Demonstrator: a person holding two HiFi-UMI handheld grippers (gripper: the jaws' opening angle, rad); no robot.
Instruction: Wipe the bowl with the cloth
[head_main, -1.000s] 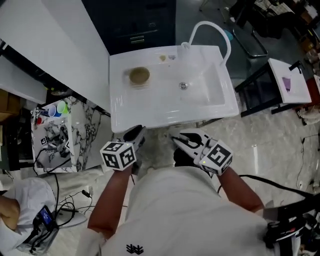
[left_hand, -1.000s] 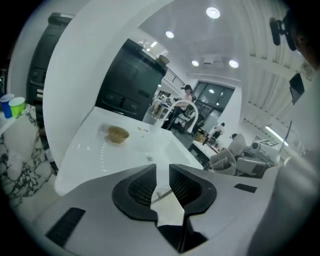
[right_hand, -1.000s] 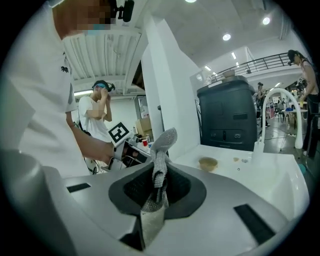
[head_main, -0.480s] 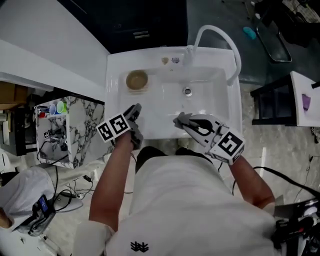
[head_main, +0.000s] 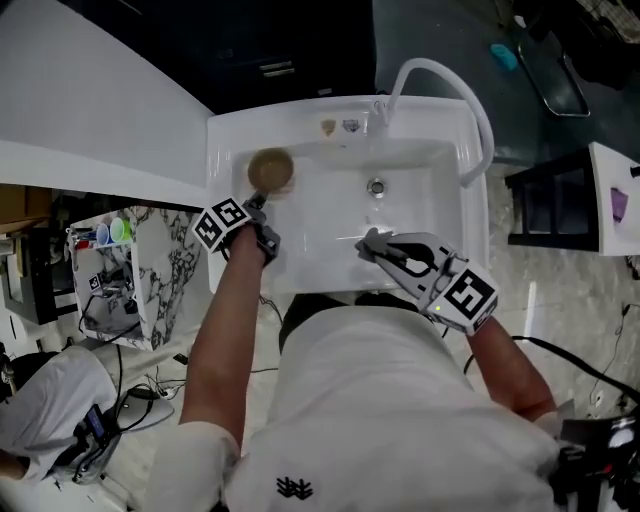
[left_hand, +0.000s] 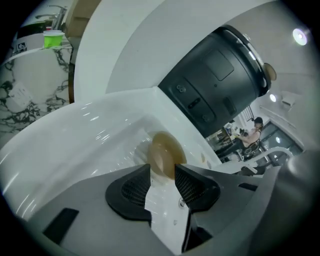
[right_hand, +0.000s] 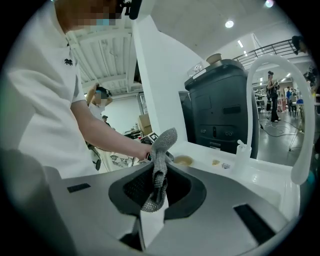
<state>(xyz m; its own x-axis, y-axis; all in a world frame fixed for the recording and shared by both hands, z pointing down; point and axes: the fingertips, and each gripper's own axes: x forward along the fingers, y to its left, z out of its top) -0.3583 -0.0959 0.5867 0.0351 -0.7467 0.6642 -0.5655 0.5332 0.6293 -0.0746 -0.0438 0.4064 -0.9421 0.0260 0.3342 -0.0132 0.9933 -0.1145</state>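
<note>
A brown bowl sits in the back left corner of the white sink. My left gripper hovers just in front of it, pointing down at it. In the left gripper view the bowl shows right beyond the fingertips; the left gripper is open, its jaws have just been opening, and nothing is pressed between them. My right gripper is over the sink's front rim, shut on a grey knitted cloth that sticks up and hangs down between its jaws. The bowl is small and far in the right gripper view.
A curved white faucet stands at the sink's back right, with the drain mid-basin. Small items lie on the back rim. A marbled stand with cups is at the left, a dark appliance behind the sink.
My left gripper has moved from in front of the sink forward over the basin to the bowl, and has rolled. The right gripper has moved over the front rim with the cloth.
</note>
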